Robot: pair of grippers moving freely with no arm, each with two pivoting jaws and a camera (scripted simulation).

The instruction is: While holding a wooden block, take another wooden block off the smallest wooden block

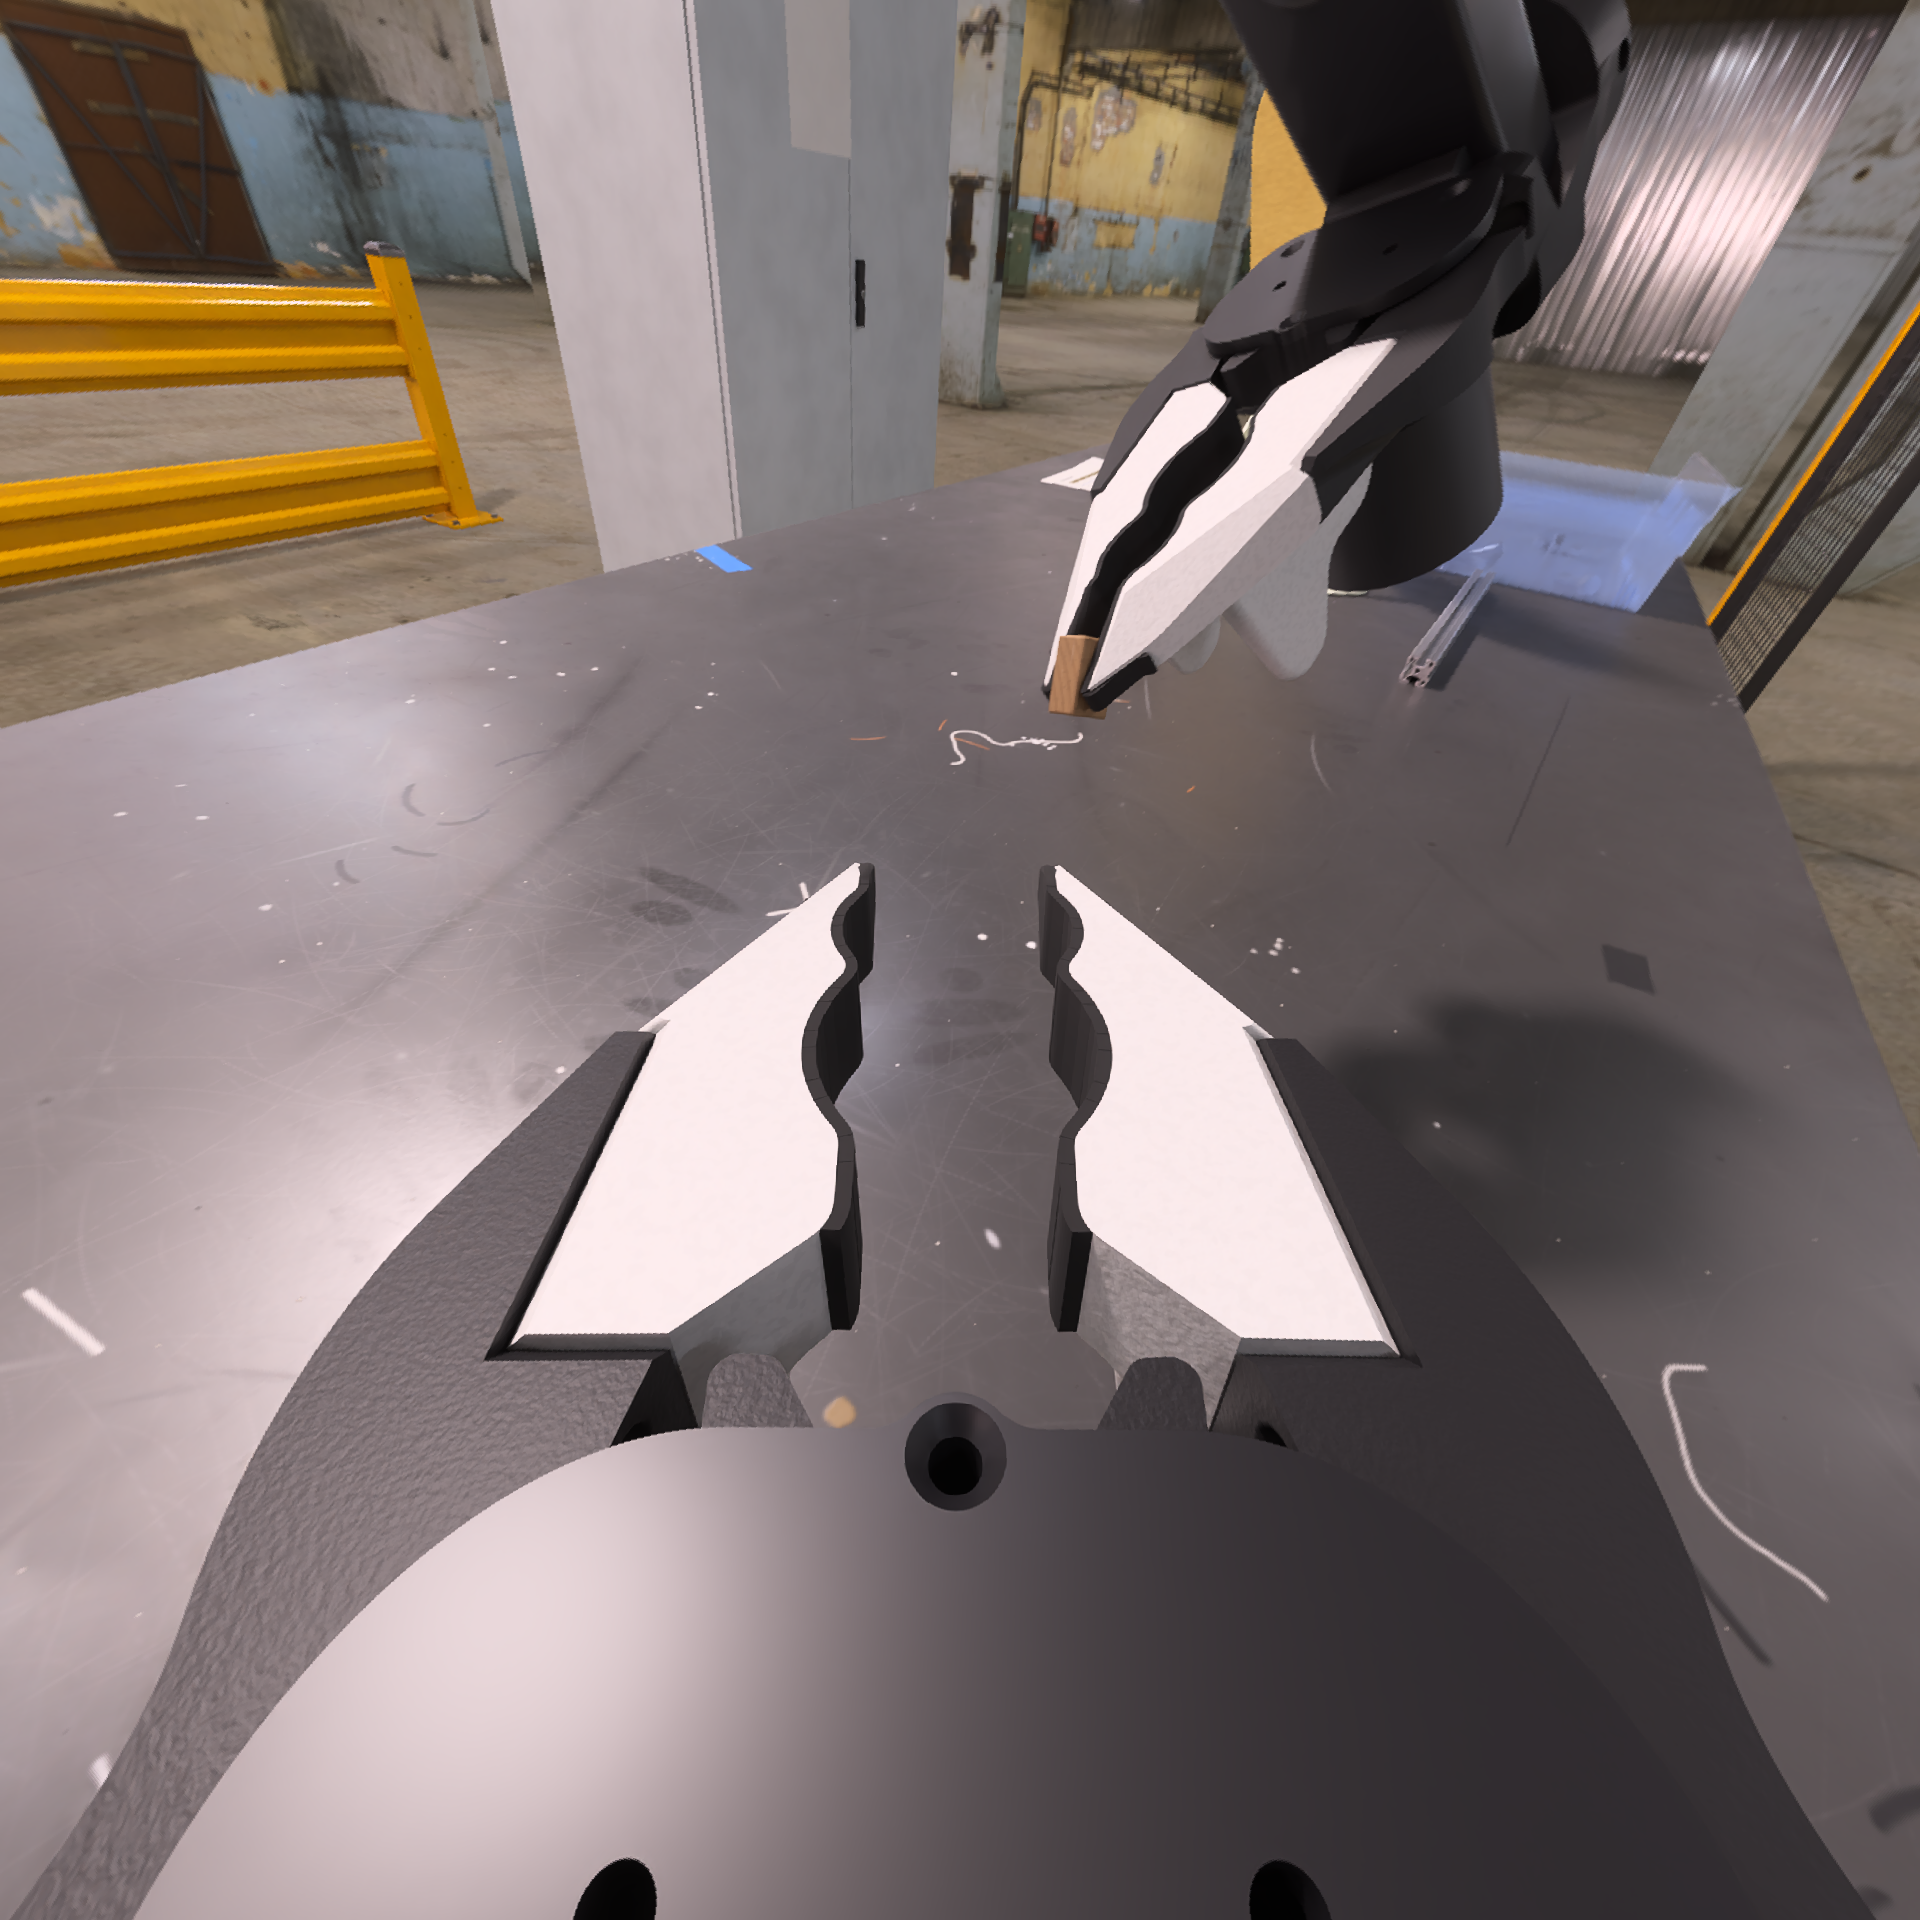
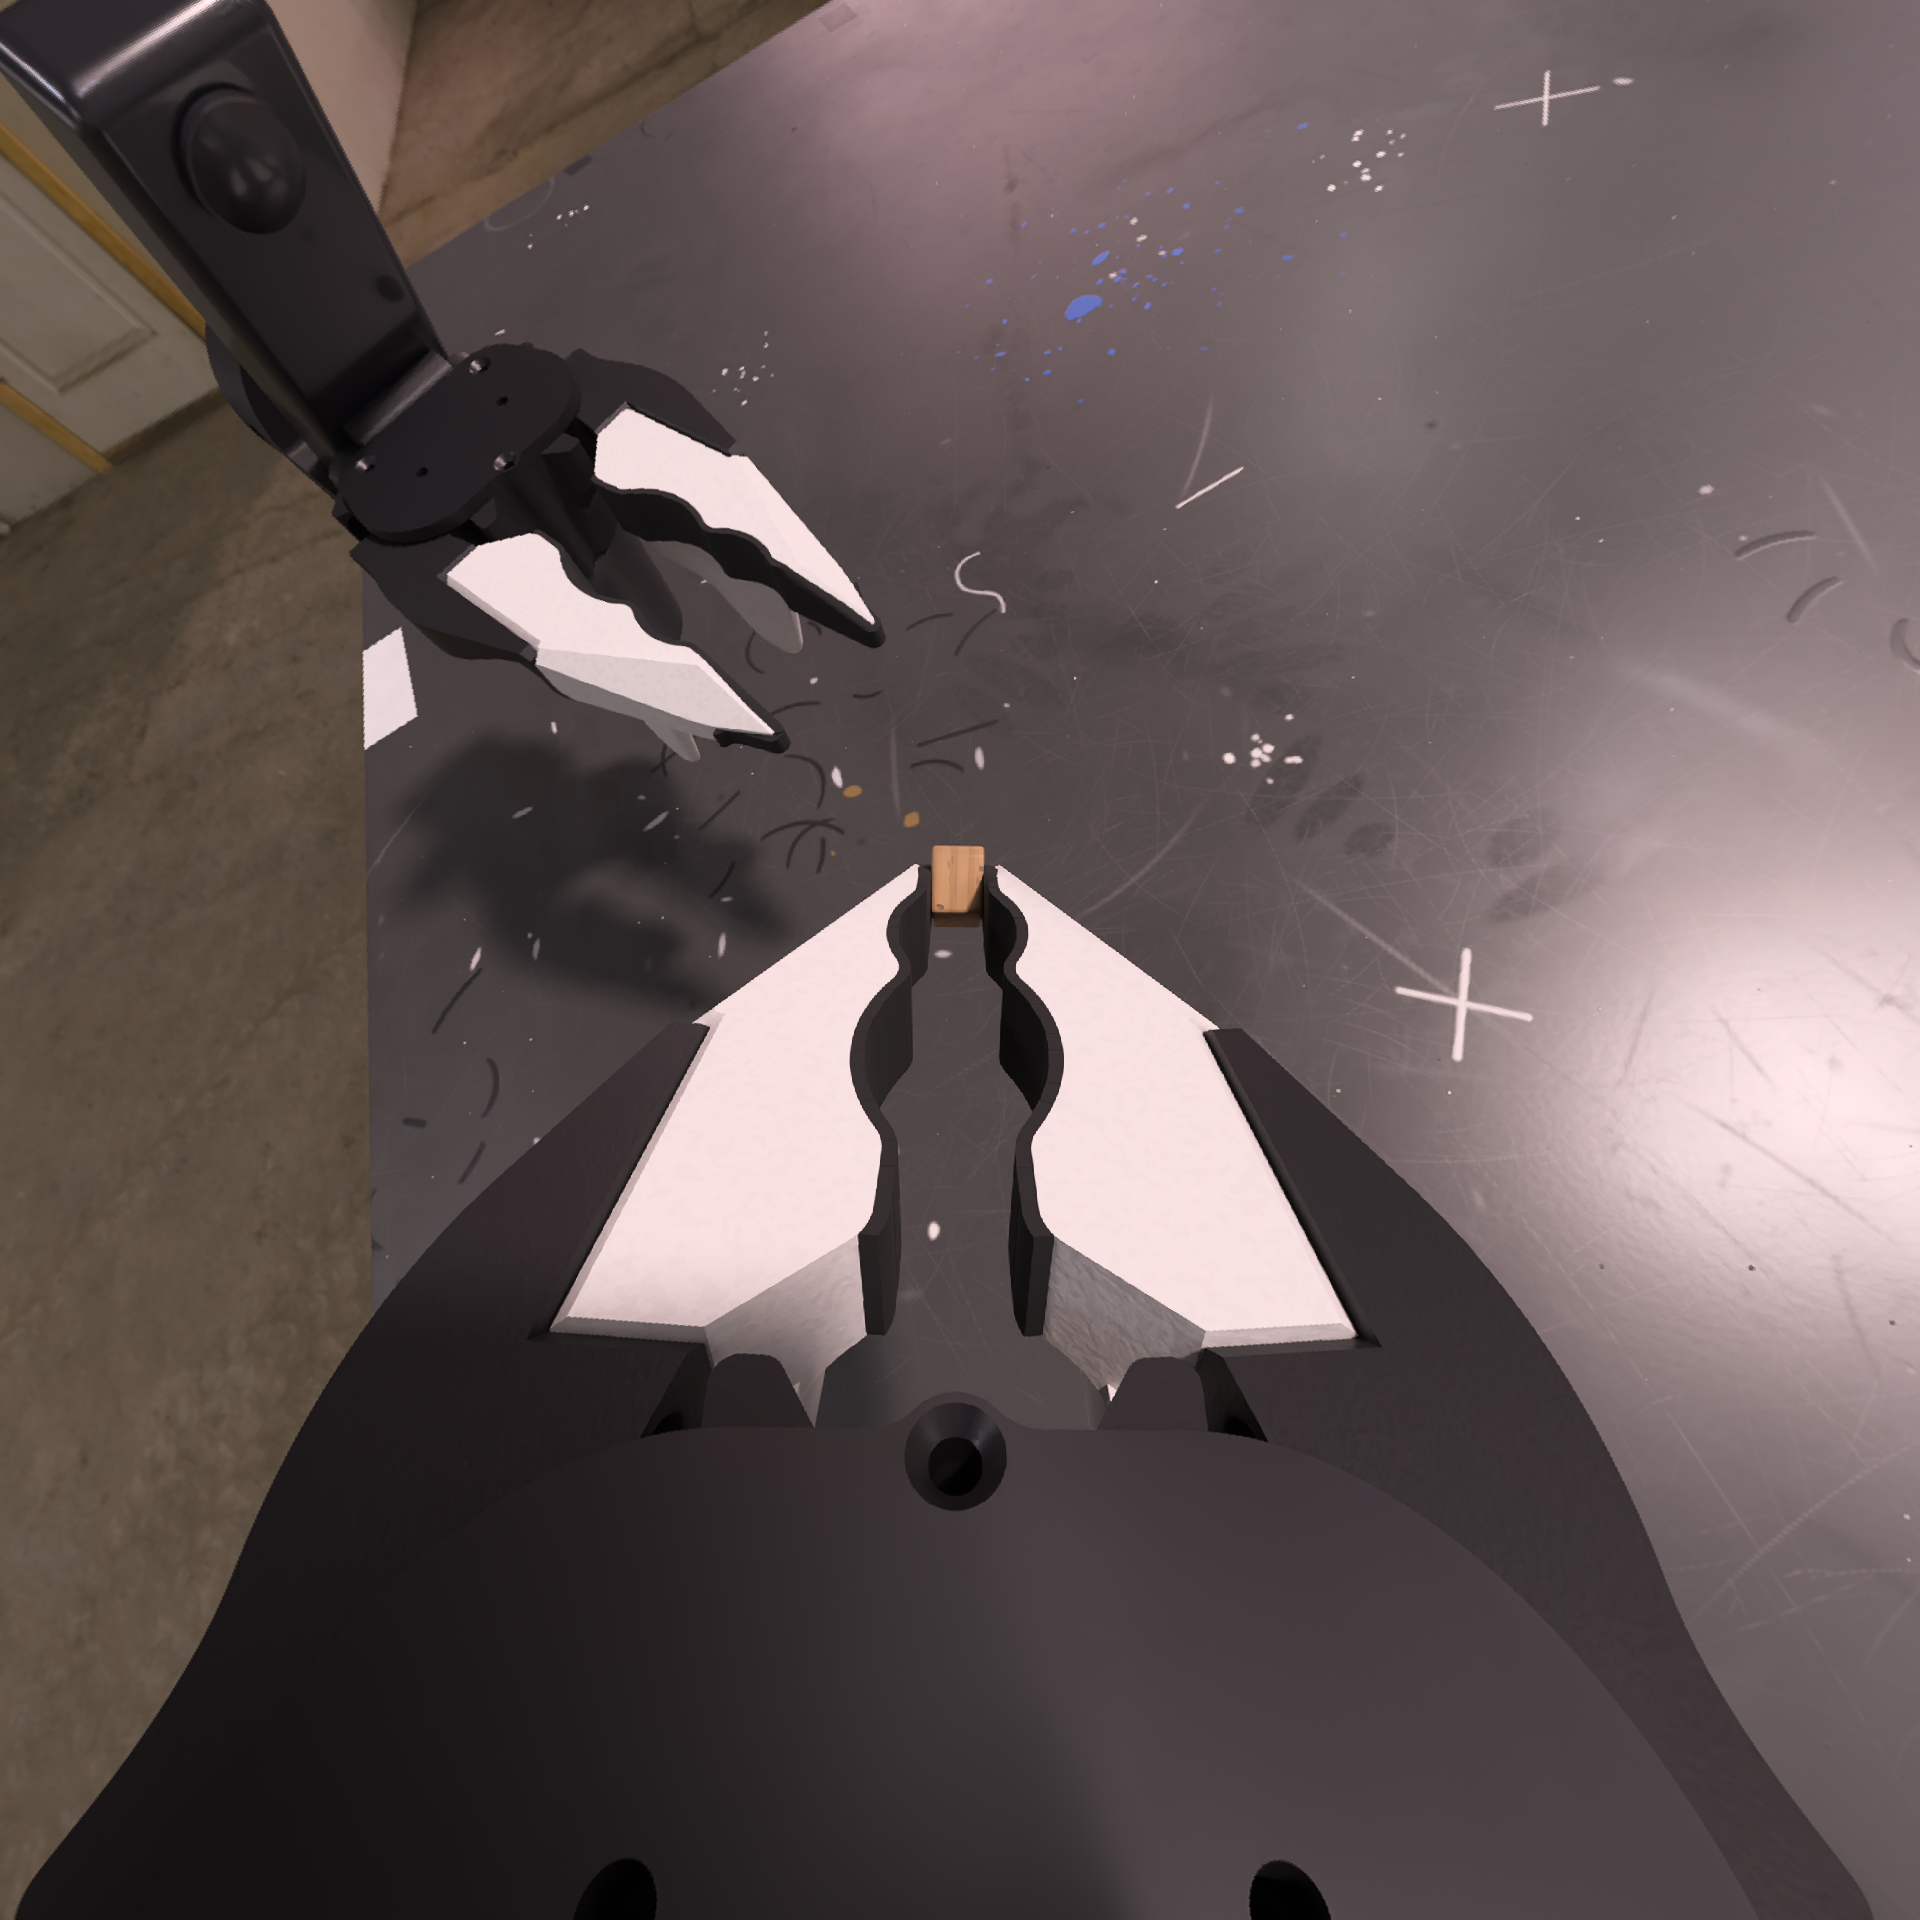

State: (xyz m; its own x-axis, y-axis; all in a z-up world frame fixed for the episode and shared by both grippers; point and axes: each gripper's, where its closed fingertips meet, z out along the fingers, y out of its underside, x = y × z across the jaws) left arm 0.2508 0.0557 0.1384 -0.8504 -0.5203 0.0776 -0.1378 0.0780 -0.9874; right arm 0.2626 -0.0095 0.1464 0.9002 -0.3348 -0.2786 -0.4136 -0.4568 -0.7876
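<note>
One small wooden block (image 2: 957,878) sits between the fingertips of my right gripper (image 2: 956,883), which is shut on it. In the left wrist view the same block (image 1: 1075,675) hangs at the tips of the right gripper (image 1: 1086,681), close over the dark metal table (image 1: 416,935); I cannot tell whether it touches. My left gripper (image 1: 956,878) is open and empty, pointing at the table short of the block. It also shows in the right wrist view (image 2: 826,686), open, left of the block. No other wooden block is in view.
A short aluminium bar (image 1: 1444,634) and a clear plastic sheet (image 1: 1590,530) lie at the table's far right. A grey pillar (image 1: 717,260) and a yellow barrier (image 1: 208,416) stand beyond the far edge. The table's edge (image 2: 369,935) runs left of both grippers.
</note>
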